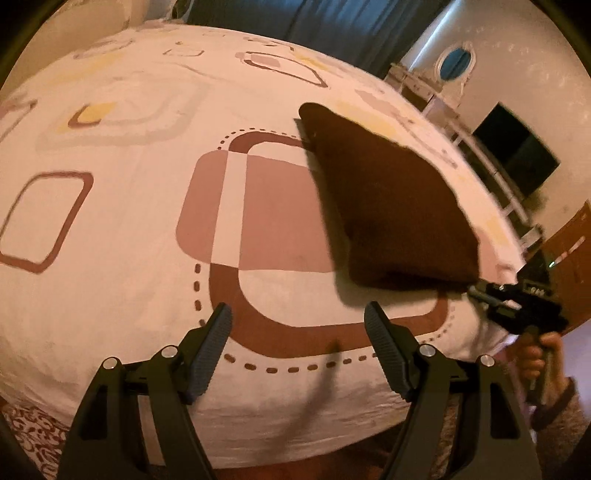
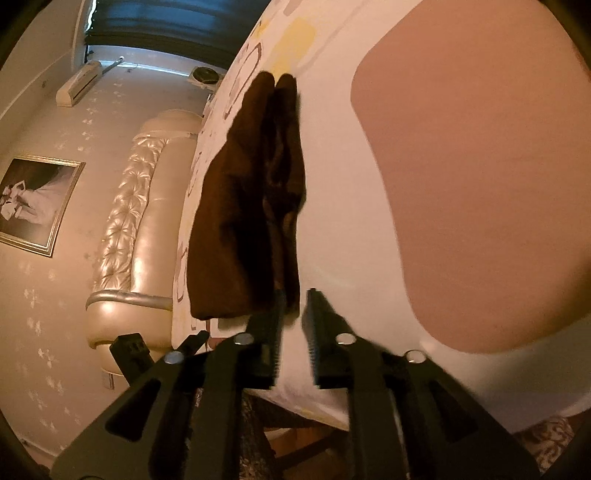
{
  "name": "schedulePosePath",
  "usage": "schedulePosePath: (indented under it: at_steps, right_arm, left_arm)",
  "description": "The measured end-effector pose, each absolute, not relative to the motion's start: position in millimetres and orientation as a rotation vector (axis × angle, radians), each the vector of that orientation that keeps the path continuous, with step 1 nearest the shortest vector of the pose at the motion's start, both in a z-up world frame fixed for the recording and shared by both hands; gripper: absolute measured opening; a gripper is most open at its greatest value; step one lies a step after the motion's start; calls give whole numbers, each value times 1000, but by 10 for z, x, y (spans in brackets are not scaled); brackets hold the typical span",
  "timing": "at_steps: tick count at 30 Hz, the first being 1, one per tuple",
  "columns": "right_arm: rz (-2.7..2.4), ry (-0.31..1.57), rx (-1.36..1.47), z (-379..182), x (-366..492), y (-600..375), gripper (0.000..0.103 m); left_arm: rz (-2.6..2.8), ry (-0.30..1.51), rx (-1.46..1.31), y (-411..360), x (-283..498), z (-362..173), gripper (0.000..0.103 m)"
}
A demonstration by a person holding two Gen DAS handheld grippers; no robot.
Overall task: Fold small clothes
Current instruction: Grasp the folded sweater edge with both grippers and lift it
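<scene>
**Presently on the bed: one brown garment, folded, with two claws nearby**

Item 1. Brown garment (image 1: 391,206), dark, fleecy, folded into a flat wedge. It lies on the bedspread (image 1: 129,236) toward the right edge of the bed, its near end close to the mattress border. The right wrist view shows it (image 2: 240,206) edge-on, with two layers visible at the far end.

Item 2. Right claw (image 2: 295,332). Fingers set a narrow gap apart, nothing between them; the left finger's tip sits right at the garment's near edge, though whether it touches the cloth cannot be told. From the left wrist view the tool (image 1: 517,299) shows at the garment's near right corner, with the person's right hand (image 1: 543,354) on its grip.

Item 3. Left claw (image 1: 297,332). Fingers spread wide, holding nothing, over the near part of the bed, apart from the garment.

Item 4. Bedspread, white with brown, pink and yellow rounded squares.

Item 5. Surroundings: padded headboard (image 2: 136,206), framed picture (image 2: 35,203), wall air conditioner (image 2: 79,83), blue curtain (image 1: 295,26), dark screen (image 1: 517,158).
</scene>
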State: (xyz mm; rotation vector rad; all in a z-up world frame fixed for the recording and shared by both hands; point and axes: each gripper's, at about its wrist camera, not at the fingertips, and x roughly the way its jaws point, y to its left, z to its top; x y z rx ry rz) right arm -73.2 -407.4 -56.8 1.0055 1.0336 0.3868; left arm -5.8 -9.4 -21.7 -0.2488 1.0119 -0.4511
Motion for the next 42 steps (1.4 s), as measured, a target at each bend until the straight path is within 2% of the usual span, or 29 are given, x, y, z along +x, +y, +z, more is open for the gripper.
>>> schedulePosePath:
  at_steps: [4, 6, 16, 22, 23, 24, 25, 26, 28, 32, 38, 42]
  right_arm:
    - [379, 999, 1018, -471, -733, -4120, 51]
    - [378, 1001, 1000, -424, -682, -4078, 58]
    - [347, 993, 984, -463, -251, -3982, 63]
    - [369, 970, 968, -526, -8, -3831, 62]
    - [372, 973, 944, -525, 11, -3783, 60]
    - [377, 979, 920, -519, 31, -3736, 53]
    - [380, 991, 890, -520, 53, -3686, 42]
    - [382, 1004, 881, -536, 71, -3657, 38]
    - [387, 1010, 896, -566, 90, -3651, 29]
    - [404, 1005, 879, -466, 105, -3685, 25]
    - [447, 977, 855, -194, 69, -3756, 24]
    - [428, 1032, 835, -417, 24, -3804, 24]
  left_arm:
    - [-480, 1037, -444, 51, 102, -258, 74]
    - [-515, 1038, -487, 9, 188, -258, 74]
    - [-601, 1091, -593, -478, 649, -379, 74]
    - [-584, 1084, -596, -592, 685, -383, 72]
    - [-582, 1086, -589, -606, 684, -389, 64]
    - [-586, 1092, -584, -617, 680, -393, 59]
    - [-585, 1107, -580, -646, 673, -411, 49]
    - [-585, 1118, -589, -660, 675, -426, 42]
    - [-567, 1126, -594, -677, 694, -423, 38]
    - [-532, 1143, -590, -690, 636, -317, 28]
    - [-527, 1170, -608, -722, 492, -246, 27]
    - [-536, 1178, -599, -694, 461, -399, 28]
